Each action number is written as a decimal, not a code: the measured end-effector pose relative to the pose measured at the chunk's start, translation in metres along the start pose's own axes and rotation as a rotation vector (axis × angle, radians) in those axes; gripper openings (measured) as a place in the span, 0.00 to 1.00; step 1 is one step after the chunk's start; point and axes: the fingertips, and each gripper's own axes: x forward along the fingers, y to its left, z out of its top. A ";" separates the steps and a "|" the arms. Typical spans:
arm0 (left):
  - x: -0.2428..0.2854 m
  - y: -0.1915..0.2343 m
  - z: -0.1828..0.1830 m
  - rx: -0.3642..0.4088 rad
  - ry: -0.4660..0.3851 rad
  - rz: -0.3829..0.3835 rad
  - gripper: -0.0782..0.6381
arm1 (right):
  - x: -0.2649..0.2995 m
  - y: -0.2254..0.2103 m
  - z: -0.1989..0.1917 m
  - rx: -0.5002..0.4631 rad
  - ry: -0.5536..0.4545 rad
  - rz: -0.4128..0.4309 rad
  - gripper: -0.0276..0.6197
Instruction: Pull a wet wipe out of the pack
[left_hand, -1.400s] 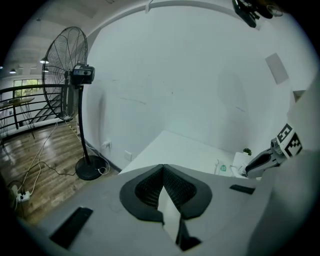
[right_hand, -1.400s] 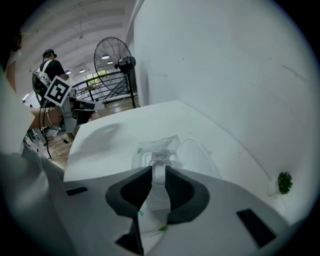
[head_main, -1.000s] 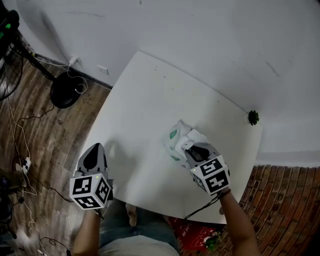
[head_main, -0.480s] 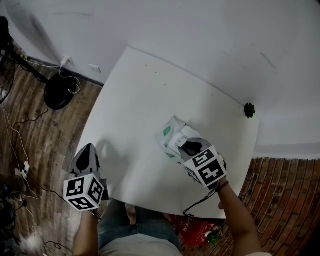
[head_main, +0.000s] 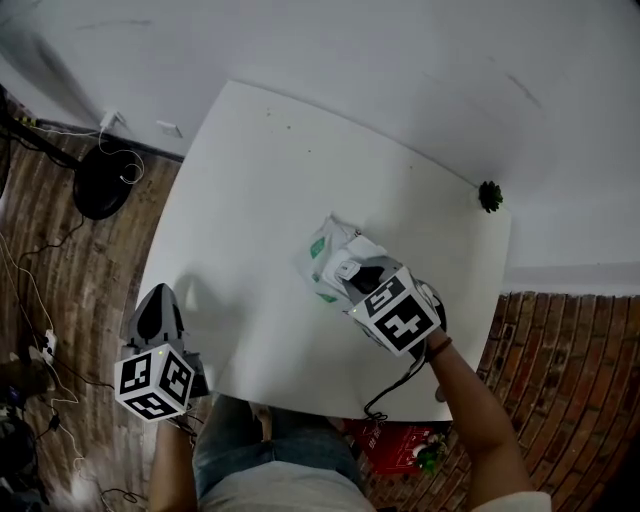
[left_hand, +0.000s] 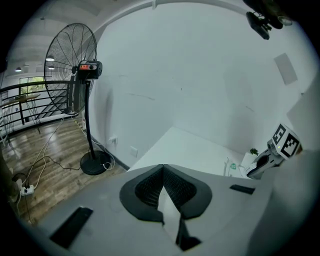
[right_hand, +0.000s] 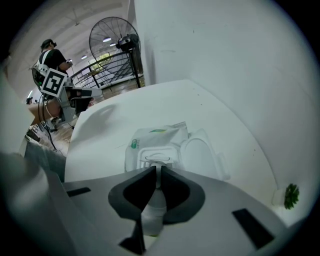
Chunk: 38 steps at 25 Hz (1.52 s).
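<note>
- Right gripper has shifted over the pack, jaws pinching a wet wipe; lid open.
- Left gripper, at 7 o'clock, closed empty; pull-out remains.

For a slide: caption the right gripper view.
Right claw shut on a wet wipe at the open pack on a white table.

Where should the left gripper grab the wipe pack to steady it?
Pinch the soft white-and-green wipe pack by its free far end, coming in low from the side opposite the right gripper. The pouch lies flat, and that gripper's jaws pinch the white wet wipe at the opening.
</note>
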 end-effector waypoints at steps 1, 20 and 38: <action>0.001 0.001 0.000 0.000 0.002 0.002 0.11 | 0.000 0.000 0.000 -0.002 0.001 0.005 0.09; 0.016 -0.007 -0.004 -0.002 0.024 -0.009 0.11 | 0.007 0.002 -0.004 -0.004 0.064 0.052 0.05; 0.006 -0.013 0.003 0.013 0.011 -0.020 0.11 | -0.022 -0.003 0.007 0.034 -0.080 -0.010 0.04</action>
